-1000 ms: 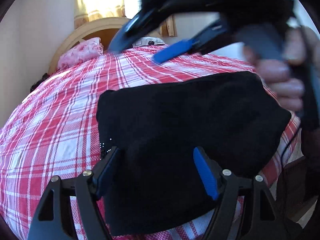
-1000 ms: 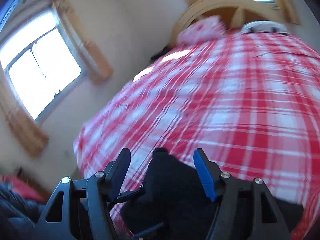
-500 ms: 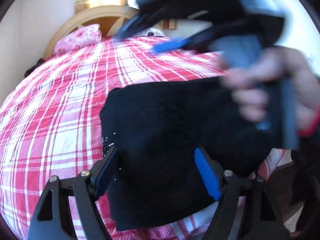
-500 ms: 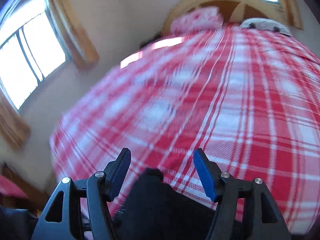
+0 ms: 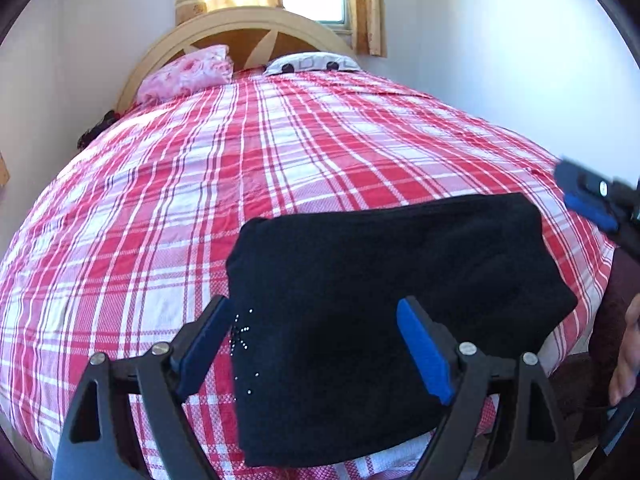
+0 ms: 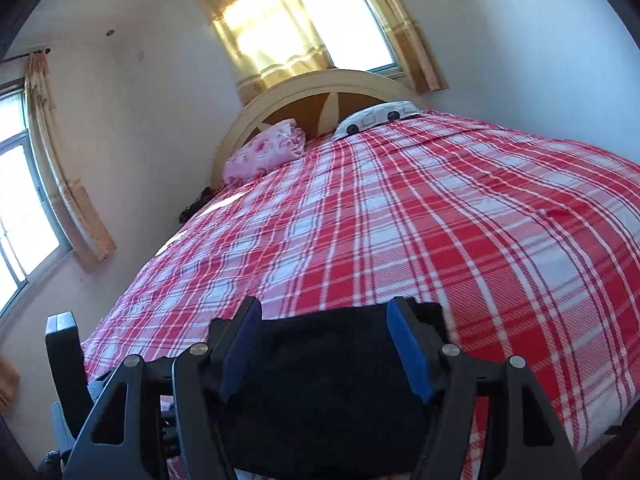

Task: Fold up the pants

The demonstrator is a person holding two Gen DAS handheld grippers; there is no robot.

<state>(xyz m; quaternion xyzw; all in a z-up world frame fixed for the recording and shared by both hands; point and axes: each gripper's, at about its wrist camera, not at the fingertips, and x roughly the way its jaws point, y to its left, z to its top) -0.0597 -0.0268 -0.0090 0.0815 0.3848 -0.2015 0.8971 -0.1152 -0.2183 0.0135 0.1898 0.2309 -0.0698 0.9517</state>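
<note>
The black pants [image 5: 380, 280] lie folded into a thick rectangle on the red plaid bed, near its front edge. My left gripper [image 5: 312, 308] hovers over their near left part. Its jaws are opening, and the pads stand apart from the cloth and grip nothing. In the right wrist view my right gripper [image 6: 324, 304] is open, with the pants [image 6: 320, 380] lying below and between its fingers but not pinched. One of the right gripper's blue-padded fingers [image 5: 588, 208] shows at the right edge of the left wrist view, beyond the right end of the pants.
The plaid bedspread [image 5: 240, 168] stretches back to a curved wooden headboard [image 5: 240, 28]. A pink pillow [image 5: 188, 76] and a white patterned pillow [image 5: 312, 62] lie against it. Curtained windows [image 6: 280, 28] sit behind the headboard. A person's hand [image 5: 628, 352] is at the right, by the bed's edge.
The right gripper and its hand swept from above the pants out to the right edge of the left view. The right view swung toward the headboard. My left jaws widened and lifted slightly.
</note>
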